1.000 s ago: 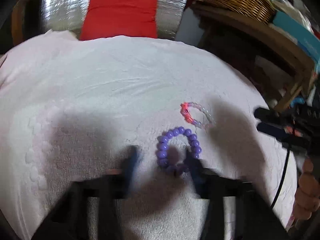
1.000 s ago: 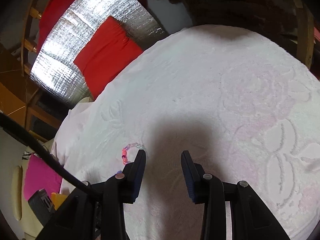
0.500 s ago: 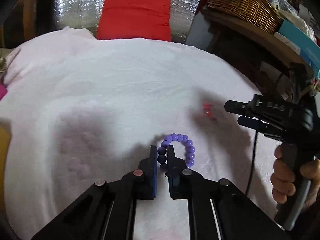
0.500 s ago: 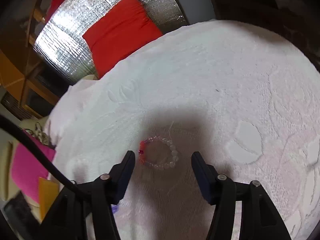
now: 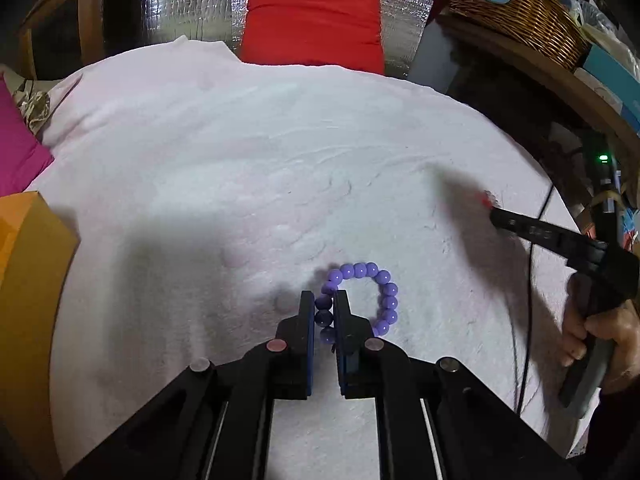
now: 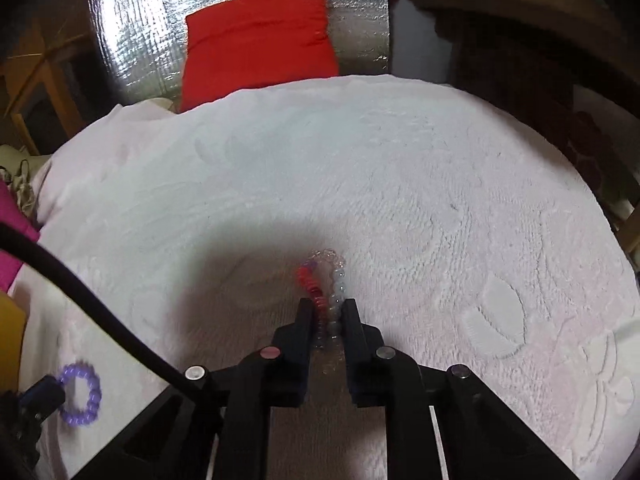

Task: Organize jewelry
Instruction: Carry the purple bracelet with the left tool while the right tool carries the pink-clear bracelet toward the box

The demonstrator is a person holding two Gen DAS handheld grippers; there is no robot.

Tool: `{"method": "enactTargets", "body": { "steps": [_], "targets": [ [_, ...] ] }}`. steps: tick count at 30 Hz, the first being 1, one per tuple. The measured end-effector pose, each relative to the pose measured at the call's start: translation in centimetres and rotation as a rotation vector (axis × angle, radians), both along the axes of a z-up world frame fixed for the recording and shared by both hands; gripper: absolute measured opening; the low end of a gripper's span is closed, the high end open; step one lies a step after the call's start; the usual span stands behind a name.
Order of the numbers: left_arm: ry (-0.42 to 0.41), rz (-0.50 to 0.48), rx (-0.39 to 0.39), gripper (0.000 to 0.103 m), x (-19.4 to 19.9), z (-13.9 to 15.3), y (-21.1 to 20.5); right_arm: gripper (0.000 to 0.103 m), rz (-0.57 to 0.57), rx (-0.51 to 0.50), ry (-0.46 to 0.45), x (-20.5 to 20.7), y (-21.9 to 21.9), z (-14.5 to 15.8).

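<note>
On the white embossed cloth (image 5: 280,160) a purple bead bracelet (image 5: 384,280) lies with its left side pinched between the pads of my left gripper (image 5: 323,300), which is shut on it. The right wrist view has the same purple bracelet (image 6: 96,396) at lower left. My right gripper (image 6: 327,306) is closing its jaws on a red and clear bead bracelet (image 6: 339,280), squeezed into a narrow loop between the pads. From the left wrist view, the right gripper (image 5: 496,216) sits at the right, a hand on its handle, with a bit of the red bracelet (image 5: 487,199) at its tip.
A red cushion (image 5: 312,24) leans on a silver foil panel (image 5: 192,8) behind the cloth. An orange box (image 5: 28,280) and pink fabric (image 5: 16,148) sit at the left edge. A wicker basket (image 5: 520,4) rests on a wooden shelf at right. A black cable (image 6: 100,316) crosses the lower left.
My left gripper shut on the purple bracelet and shifted left. My right gripper rolled upright, came over the red and clear bracelet, and its jaws went from wide to closed around it.
</note>
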State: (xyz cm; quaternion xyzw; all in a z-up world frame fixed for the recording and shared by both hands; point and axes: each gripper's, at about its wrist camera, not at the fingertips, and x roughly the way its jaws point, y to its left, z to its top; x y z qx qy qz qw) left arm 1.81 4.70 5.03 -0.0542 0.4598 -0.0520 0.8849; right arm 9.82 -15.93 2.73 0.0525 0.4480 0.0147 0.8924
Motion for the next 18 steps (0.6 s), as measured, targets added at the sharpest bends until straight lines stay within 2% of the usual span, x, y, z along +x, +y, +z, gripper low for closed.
{"method": "enactTargets", "body": {
  "steps": [4,10,13,18],
  "targets": [
    [0.013,-0.023,-0.002,0.009,-0.7,0.0,0.3,0.016,0.033,0.162,0.088,-1.7,-1.0,0.7],
    [0.027,-0.062,0.001,0.009,-2.4,0.2,0.8,0.016,0.109,0.321,0.147,-5.6,-0.8,1.1],
    [0.050,-0.065,-0.013,0.010,-3.3,-0.2,1.2,0.016,0.119,0.361,0.156,-7.2,-0.9,1.2],
    [0.081,-0.069,-0.012,0.010,-3.7,-1.1,1.5,0.016,0.135,0.351,0.168,-9.5,-0.5,1.0]
  ]
}}
